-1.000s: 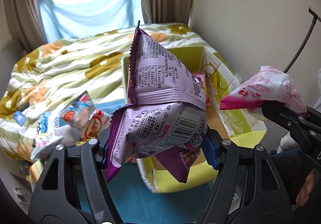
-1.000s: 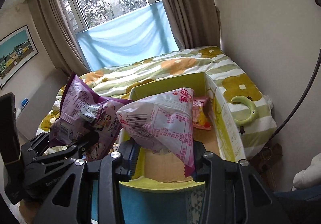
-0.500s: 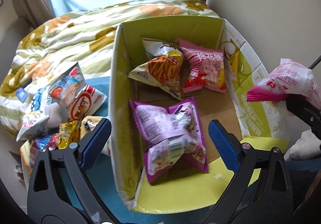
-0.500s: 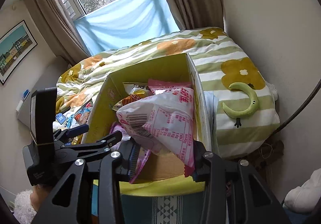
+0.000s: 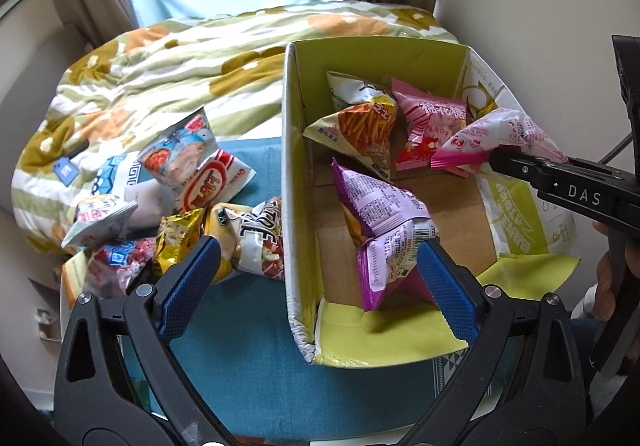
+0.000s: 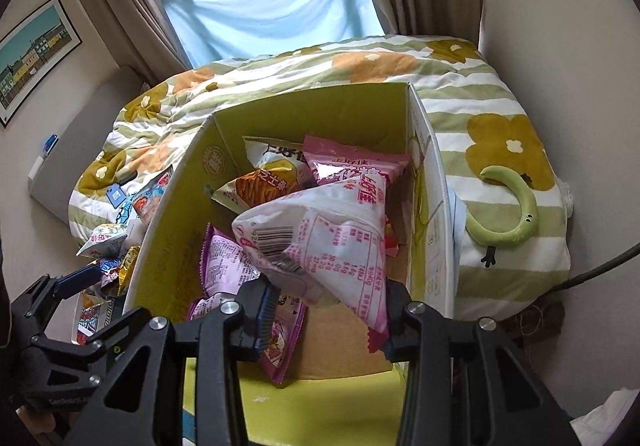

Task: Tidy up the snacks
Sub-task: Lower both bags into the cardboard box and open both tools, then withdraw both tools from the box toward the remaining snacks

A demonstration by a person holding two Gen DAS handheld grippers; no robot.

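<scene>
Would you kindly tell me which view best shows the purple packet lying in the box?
The left wrist view: the purple packet lies unobstructed. In the right wrist view, the held pink packet covers much of it.

White letters "DAS" mark the black gripper arm (image 5: 576, 188) at right. A pink snack bag (image 5: 430, 122) in the box carries the Chinese characters "棉花糖". Print on the remaining packets is too small to make out.
</scene>
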